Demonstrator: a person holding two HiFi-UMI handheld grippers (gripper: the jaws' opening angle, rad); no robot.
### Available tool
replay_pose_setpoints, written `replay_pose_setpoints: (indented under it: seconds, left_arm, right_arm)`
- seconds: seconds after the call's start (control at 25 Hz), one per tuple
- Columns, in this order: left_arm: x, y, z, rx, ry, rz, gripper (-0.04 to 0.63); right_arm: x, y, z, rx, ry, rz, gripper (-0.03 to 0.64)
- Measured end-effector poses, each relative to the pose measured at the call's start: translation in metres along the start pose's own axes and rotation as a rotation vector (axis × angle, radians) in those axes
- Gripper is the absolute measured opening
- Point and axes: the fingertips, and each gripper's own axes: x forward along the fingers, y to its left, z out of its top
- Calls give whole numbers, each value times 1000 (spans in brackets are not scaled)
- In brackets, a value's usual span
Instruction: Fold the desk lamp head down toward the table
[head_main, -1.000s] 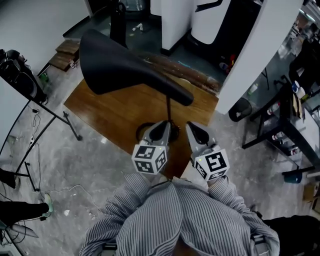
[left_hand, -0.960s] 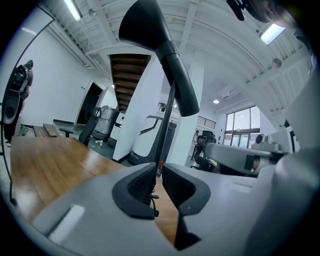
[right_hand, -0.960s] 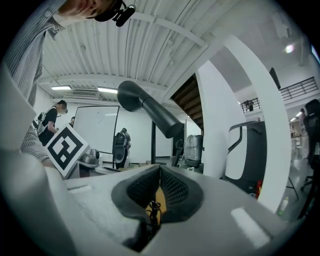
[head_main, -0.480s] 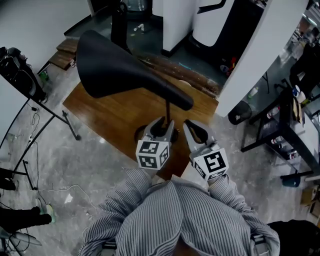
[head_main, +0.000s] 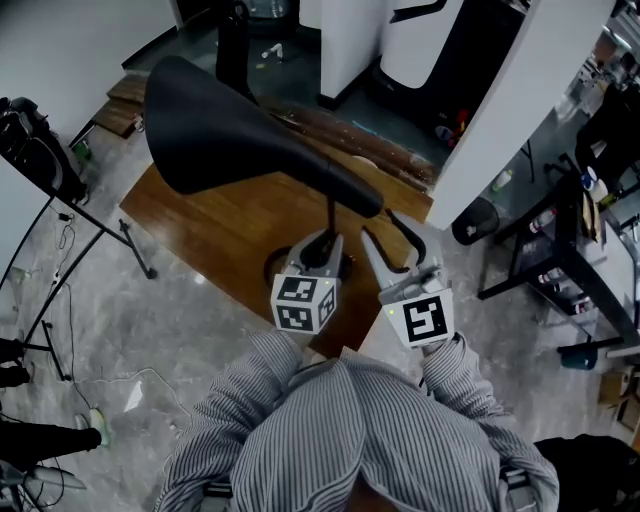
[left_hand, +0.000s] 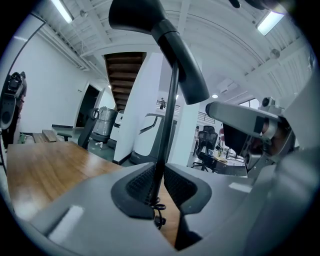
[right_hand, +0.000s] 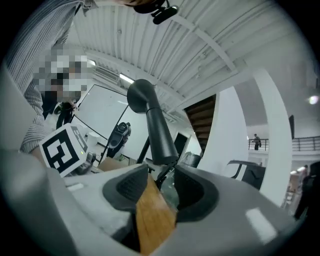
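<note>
lamp head (head_main: 230, 130): upper left, raised over tabletop (head_main: 200, 215), not yet folded | left tool (head_main: 322, 248): centre, pinched onto thin stem (head_main: 331, 215), steadying | right tool (head_main: 385, 228): right of centre, jaws spread, empty, newly lifted toward the head's narrow end; push-down probably next

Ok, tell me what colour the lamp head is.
Black, plain and matte: the lamp head matches its stem. The head view shows it best.

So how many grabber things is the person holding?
2. The left gripper is shut on the lamp pole; the right gripper is open, just right of it. No others show.
</note>
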Motion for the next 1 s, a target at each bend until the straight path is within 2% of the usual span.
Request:
replay_pose_setpoints:
  seconds: [0.32,0.48,0.76,1.0]
  left_arm:
    - [0,2,0,-3,8,-6,49]
    - [-2,4,4,-4,5,2,49]
    - [-3,7,3,-5,5,5,49]
    - [-4,8,-1,-11,1,7,49]
  right_arm:
    - [17,-4,10,-243,22,4,173]
    - [23,-7,21,-326,43,-1,220]
    - [35,4,27,-388,15,15,218]
    - [34,4,25,-381,8,12,210]
